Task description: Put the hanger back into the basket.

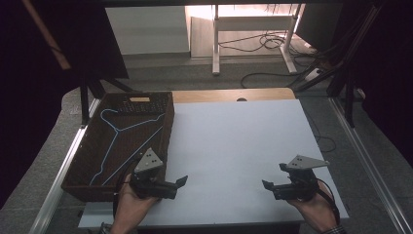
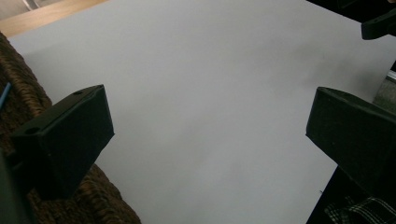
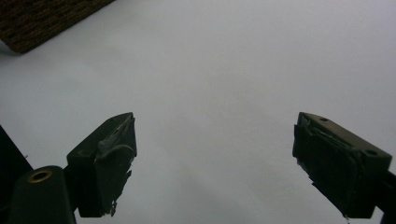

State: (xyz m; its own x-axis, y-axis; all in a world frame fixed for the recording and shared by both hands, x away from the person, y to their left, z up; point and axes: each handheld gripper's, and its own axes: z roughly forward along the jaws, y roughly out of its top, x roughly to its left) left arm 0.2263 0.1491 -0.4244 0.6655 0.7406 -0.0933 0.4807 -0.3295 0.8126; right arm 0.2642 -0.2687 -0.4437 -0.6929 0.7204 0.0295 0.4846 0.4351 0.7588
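Note:
A dark wicker basket (image 1: 83, 168) stands at the table's left, with a blue wire hanger (image 1: 119, 129) lying inside it. My left gripper (image 1: 181, 181) hovers just right of the basket's near corner, pointing right over the white tabletop (image 1: 234, 146). In the left gripper view its jaws stand wide apart with nothing between them, the left gripper (image 2: 210, 135) over bare white surface and basket weave (image 2: 98, 200) at the lower left. My right gripper (image 1: 267, 185) is near the table's front right, pointing left. Seen in the right gripper view, the right gripper (image 3: 215, 158) is open and empty.
The basket's corner (image 3: 42, 18) appears at the top left of the right gripper view. A wooden strip (image 1: 234, 95) runs along the table's far edge. Metal rails (image 1: 365, 165) flank the table. Beyond it are a desk frame (image 1: 253, 29) and floor cables (image 1: 272, 41).

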